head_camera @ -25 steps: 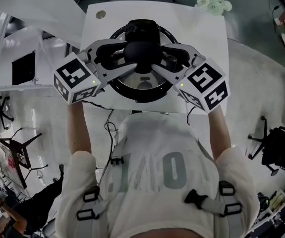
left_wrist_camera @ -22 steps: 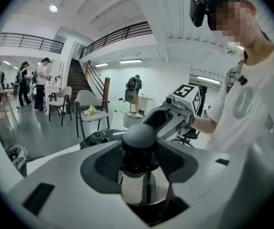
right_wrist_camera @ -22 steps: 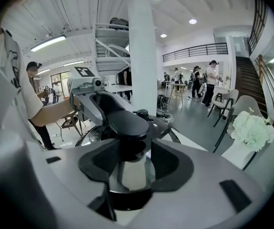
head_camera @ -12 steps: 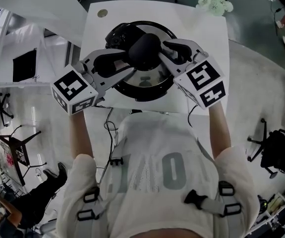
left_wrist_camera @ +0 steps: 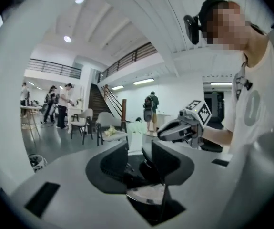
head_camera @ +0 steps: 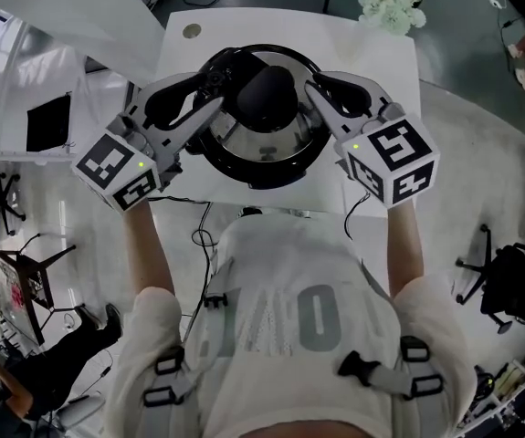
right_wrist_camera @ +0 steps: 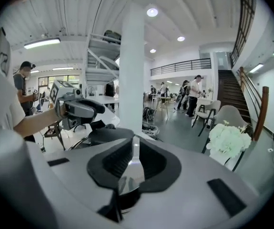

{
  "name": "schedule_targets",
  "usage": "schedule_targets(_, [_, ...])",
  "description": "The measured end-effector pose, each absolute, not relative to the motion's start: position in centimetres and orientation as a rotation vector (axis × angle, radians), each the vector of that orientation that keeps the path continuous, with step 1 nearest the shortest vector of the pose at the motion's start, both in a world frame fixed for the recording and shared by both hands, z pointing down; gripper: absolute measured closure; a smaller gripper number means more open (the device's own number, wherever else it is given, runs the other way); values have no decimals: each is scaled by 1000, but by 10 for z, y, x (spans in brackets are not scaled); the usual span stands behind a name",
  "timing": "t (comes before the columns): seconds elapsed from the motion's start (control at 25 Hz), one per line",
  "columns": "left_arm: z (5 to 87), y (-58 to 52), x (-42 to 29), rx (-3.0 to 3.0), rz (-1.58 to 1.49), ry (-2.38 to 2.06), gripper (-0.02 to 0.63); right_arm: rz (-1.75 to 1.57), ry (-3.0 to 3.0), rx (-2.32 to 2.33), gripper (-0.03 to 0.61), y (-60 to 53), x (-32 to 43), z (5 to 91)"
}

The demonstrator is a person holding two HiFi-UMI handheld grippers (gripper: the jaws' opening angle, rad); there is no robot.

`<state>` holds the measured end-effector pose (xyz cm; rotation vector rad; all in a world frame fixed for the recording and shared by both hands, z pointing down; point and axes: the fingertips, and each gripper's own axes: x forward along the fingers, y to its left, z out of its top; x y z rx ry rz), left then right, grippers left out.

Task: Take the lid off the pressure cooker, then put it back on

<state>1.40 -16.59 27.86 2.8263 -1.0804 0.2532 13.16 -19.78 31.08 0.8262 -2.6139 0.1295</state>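
**Pressure cooker lid (head_camera: 267, 108) gripped from both sides**

The lid, black knob up, sits between two hand-held grippers, over the black-rimmed pot (head_camera: 262, 173) on a white surface (head_camera: 376, 167). The left hand-held gripper (head_camera: 215, 94) pinches the lid's edge at a dark fitting, its jaws narrowly parted around it. Opposite, the right hand-held gripper (head_camera: 317, 89) is closing its jaws on the shiny metal rim, pads already pressed to it. Whether the lid has cleared the pot cannot be told. White flowers (head_camera: 392, 3) stand beyond the right hand-held gripper, near the surface's far corner.
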Motion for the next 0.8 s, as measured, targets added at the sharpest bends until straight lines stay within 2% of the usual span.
schedule_targets(0.04, [266,-172,5,2814,202,-1175,451,127,-2631,864,520,-203,137,302])
schedule_targets(0.16, [229,-188,-10,2776,103,-1458,565,77,-2659,983,533,-219,148,279])
schedule_targets(0.24, [207,-194,-18,2740,29,-1650,594,48,-2687,1083,568,-226,153,262])
schedule_targets(0.48, [171,-184,-29,2531,-201,-2101,595,-44,-2799,1381,569,-231,159,216])
schedule_targets(0.64, [178,-168,-23,2502,-175,-2213,595,-192,-2741,1516,571,-221,160,212])
schedule_targets(0.8, [187,-158,-22,2492,-156,-2236,595,-194,-2726,1536,571,-208,159,224])
